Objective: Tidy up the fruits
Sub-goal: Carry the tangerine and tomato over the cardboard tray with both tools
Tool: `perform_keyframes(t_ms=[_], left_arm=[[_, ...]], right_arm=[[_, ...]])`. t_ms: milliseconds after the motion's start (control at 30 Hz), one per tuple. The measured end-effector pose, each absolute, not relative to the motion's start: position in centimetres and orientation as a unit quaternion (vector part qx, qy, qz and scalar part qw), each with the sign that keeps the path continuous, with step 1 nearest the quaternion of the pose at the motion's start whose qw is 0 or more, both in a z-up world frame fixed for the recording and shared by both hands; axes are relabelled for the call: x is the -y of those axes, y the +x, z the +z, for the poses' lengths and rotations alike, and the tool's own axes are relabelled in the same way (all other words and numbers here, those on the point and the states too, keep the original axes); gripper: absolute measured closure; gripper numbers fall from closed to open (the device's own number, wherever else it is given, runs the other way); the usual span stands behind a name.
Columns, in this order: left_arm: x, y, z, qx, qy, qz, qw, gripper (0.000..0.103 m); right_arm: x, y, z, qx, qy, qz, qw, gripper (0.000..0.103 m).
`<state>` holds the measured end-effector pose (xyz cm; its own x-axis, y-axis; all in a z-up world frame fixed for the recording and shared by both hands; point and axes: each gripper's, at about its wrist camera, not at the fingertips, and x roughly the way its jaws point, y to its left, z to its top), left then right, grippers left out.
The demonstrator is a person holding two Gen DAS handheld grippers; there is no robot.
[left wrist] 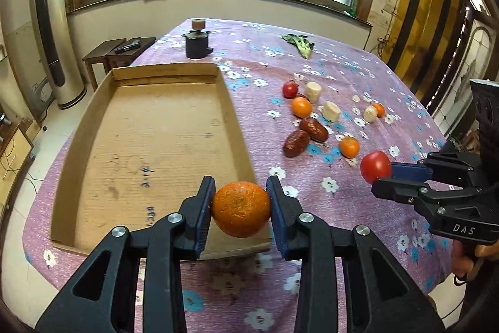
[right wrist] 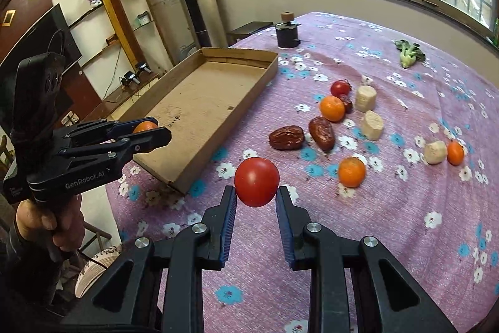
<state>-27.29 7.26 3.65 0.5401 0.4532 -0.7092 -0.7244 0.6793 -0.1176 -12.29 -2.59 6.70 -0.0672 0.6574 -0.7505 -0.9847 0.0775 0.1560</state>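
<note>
My left gripper (left wrist: 240, 202) is clamped on a rough-skinned orange mandarin (left wrist: 241, 209), its blue pads pressed to both sides, held above the near corner of the cardboard tray (left wrist: 149, 139). My right gripper (right wrist: 256, 198) pinches a smooth, glossy red tomato (right wrist: 256, 181) between its fingertips, lifted off the tablecloth (right wrist: 374, 239). On the side of the right gripper's body I read "DAS"; the left one carries "GenRobot.AI". Handwritten marks sit on the tray floor ahead of my left fingers, something like "2.14", not fully legible.

Beyond the tomato and to its right lie the loose fruits: two wrinkled brown dates (right wrist: 321, 133), side by side, three more mandarins (right wrist: 351, 172), a small tomato (right wrist: 340, 88) and three pale banana chunks (right wrist: 372, 125). The tray lies to the left of my right gripper, its long wall between the fruits and the tray floor. Farther off stand a dark cylinder with a wooden knob (right wrist: 287, 31) and a leafy green (right wrist: 409, 53).
</note>
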Motion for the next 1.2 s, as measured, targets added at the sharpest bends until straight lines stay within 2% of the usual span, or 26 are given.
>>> perform_keyframes(t_ms=[567, 1200], left_arm=[[-12.1, -31.7, 3.2, -0.315, -0.227, 0.411, 0.825, 0.071], [-15.2, -32.1, -0.8, -0.372, -0.253, 0.401, 0.798, 0.071]], right_arm=[[-3.9, -18.2, 6.3, -0.361, -0.24, 0.699, 0.569, 0.077], [-11.3, -22.8, 1.5, -0.386, -0.335, 0.696, 0.505, 0.077]])
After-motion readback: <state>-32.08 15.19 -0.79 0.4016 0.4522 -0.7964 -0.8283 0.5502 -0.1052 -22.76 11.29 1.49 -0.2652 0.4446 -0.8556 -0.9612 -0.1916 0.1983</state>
